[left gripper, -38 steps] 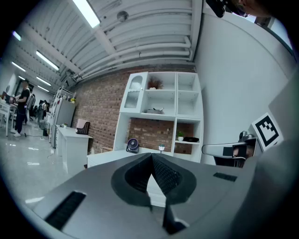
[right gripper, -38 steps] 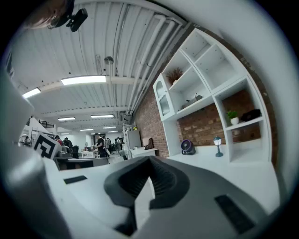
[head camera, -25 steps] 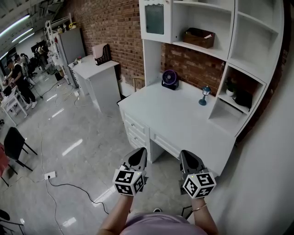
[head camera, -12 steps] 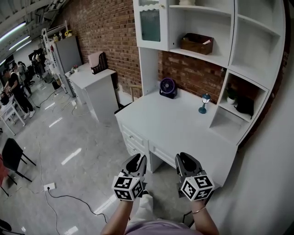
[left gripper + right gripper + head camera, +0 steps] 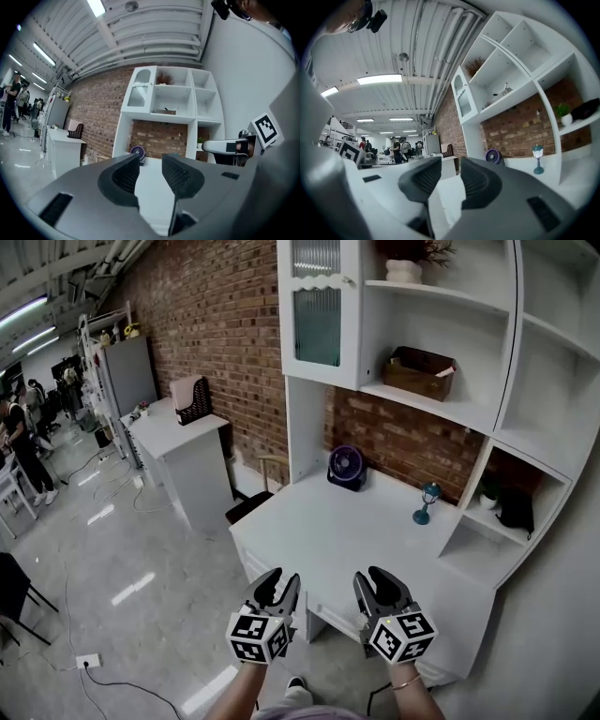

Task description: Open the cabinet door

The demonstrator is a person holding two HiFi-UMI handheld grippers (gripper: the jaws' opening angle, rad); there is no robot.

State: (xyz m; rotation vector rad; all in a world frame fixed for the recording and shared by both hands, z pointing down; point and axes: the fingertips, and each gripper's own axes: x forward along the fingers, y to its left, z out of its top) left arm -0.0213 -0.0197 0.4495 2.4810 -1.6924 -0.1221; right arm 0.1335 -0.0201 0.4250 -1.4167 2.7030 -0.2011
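Left gripper [image 5: 281,579] and right gripper [image 5: 372,577] side by side at the desk's [image 5: 319,540] front edge, jaws just opened and empty, purple fan [image 5: 346,467] at the back edge, glass-paned cabinet door [image 5: 319,310] shut, high above the desk's back left corner.

Both tools have advanced — the left tool [image 5: 279,583] and right tool [image 5: 372,579] now overlap the counter's [image 5: 323,526] near edge, lower centre. Their jaws have just been opening, with nothing between them. The cabinet door [image 5: 319,315] — upper centre — now appears larger and closer.
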